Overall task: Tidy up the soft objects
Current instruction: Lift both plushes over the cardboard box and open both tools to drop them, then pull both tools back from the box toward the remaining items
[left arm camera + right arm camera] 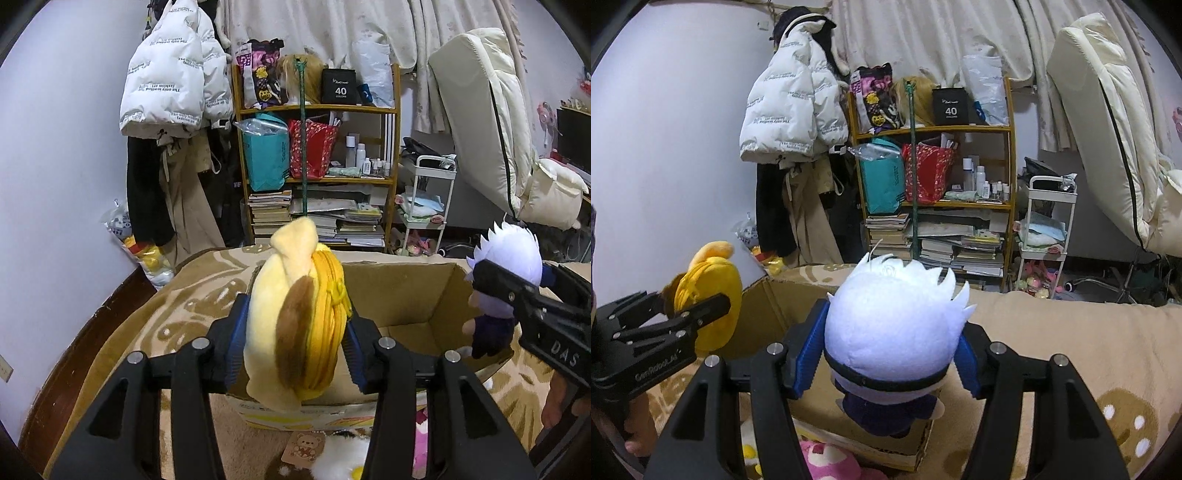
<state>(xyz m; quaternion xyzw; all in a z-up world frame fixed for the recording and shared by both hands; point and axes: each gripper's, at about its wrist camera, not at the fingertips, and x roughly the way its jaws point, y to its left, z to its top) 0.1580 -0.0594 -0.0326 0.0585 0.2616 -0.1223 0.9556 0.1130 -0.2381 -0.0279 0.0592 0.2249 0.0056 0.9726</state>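
Note:
My left gripper (293, 343) is shut on a yellow plush with a brown ear (295, 314), held over the near edge of an open cardboard box (406, 291). It also shows in the right wrist view (709, 295). My right gripper (886, 354) is shut on a white-haired doll in dark clothes (890, 332), held over the box's right rim (919, 454). The doll also shows at the right of the left wrist view (506, 266).
The box stands on a beige patterned blanket (1071, 354). A pink plush (827, 461) and a white plush with a bear tag (332, 458) lie in front of the box. A wooden shelf (317, 147), hanging coats (170, 85) and a white cart (428, 206) stand behind.

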